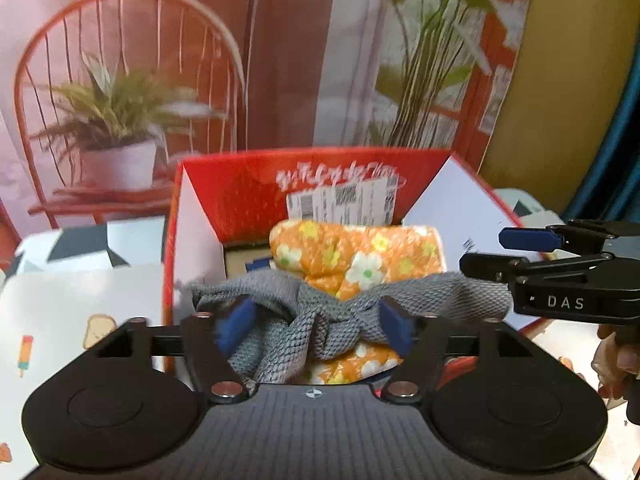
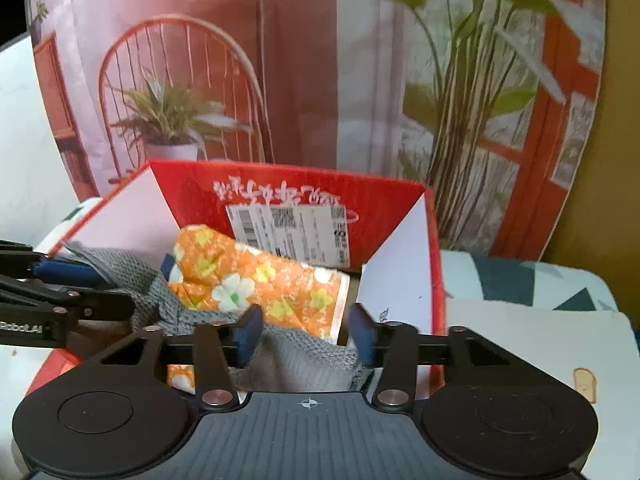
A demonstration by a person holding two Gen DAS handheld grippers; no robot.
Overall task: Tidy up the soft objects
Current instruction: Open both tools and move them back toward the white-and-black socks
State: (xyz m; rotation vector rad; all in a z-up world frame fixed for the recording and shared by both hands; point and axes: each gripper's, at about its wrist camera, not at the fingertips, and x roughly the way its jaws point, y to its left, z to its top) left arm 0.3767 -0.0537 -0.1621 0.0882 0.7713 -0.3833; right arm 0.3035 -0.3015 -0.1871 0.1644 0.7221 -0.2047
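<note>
A red cardboard box (image 1: pixel 240 184) with white flaps stands open ahead, also in the right wrist view (image 2: pixel 192 188). Inside lies an orange flowered padded cloth (image 1: pixel 360 256) (image 2: pixel 256 280). A grey knitted cloth (image 1: pixel 340 312) (image 2: pixel 304 360) is draped over the orange cloth at the box's near edge. My left gripper (image 1: pixel 316 326) is open, its blue pads wide apart on either side of a bunched part of the grey cloth. My right gripper (image 2: pixel 306 334) is open over the cloth's right end. Each gripper shows in the other's view, the right gripper (image 1: pixel 492 254) and the left gripper (image 2: pixel 104 288).
The box sits on a white tablecloth (image 1: pixel 80 300) printed with toast and ice lollies. Behind stands a printed backdrop (image 1: pixel 120 80) of a chair and plants. A shipping label (image 1: pixel 344 200) is stuck on the box's back wall. A person's hand (image 1: pixel 616 356) holds the right gripper.
</note>
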